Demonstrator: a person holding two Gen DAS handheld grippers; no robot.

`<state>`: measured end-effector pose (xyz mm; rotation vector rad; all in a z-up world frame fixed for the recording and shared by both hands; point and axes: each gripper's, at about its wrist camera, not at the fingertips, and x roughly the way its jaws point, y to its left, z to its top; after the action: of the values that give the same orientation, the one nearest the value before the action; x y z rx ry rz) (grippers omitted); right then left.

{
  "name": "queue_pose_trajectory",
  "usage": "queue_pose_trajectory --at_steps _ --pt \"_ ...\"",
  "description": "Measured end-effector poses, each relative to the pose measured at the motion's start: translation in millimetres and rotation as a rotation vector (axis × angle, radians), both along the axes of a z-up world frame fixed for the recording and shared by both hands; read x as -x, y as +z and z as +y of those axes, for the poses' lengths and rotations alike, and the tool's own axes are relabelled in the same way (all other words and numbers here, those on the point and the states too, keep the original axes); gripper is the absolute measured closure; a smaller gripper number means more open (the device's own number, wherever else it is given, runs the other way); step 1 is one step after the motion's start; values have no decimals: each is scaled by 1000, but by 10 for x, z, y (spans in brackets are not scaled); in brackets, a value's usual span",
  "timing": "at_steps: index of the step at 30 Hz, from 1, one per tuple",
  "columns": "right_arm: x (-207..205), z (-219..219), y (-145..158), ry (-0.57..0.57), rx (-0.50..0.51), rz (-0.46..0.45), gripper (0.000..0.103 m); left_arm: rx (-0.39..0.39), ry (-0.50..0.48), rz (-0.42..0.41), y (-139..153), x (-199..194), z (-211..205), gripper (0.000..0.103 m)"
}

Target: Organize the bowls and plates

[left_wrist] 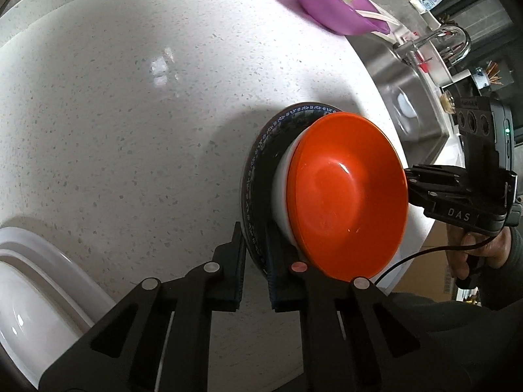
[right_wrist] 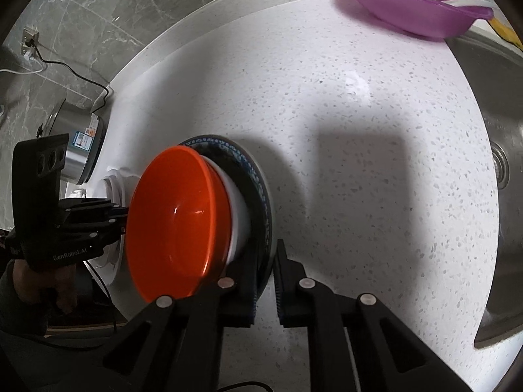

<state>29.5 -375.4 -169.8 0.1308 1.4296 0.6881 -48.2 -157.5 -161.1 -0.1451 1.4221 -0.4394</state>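
L gripper (left_wrist: pixel 253 261) & R gripper (right_wrist: pixel 264 269) each pinch blue plate (left_wrist: pixel 261 150) rim, opposite sides. Plate holds white bowl (left_wrist: pixel 281 196), orange bowl (left_wrist: pixel 346 192) nested inside. Worktop (left_wrist: pixel 130 114) behind.

bowls (left_wrist: pixel 346 196) stacked on plate (left_wrist: pixel 258 176)

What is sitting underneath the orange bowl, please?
The orange bowl is nested in a white bowl, which rests on a blue-patterned plate. The plate's centre and the white bowl's inside are covered.
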Motion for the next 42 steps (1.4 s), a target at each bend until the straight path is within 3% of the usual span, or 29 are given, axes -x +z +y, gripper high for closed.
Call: queue_pose_trajectory --at_steps 20,29,35,42 --pt "-57 29 134 -29 9 13 91 52 80 17 110 85 233 95" --pt "-78 148 322 -28 6 36 91 73 132 0 374 162 440 97" --pt "-48 417 550 24 -16 25 91 81 213 -23 659 348 819 97" --pt "84 1032 813 150 -56 8 91 64 355 -64 1006 668 1512 97"
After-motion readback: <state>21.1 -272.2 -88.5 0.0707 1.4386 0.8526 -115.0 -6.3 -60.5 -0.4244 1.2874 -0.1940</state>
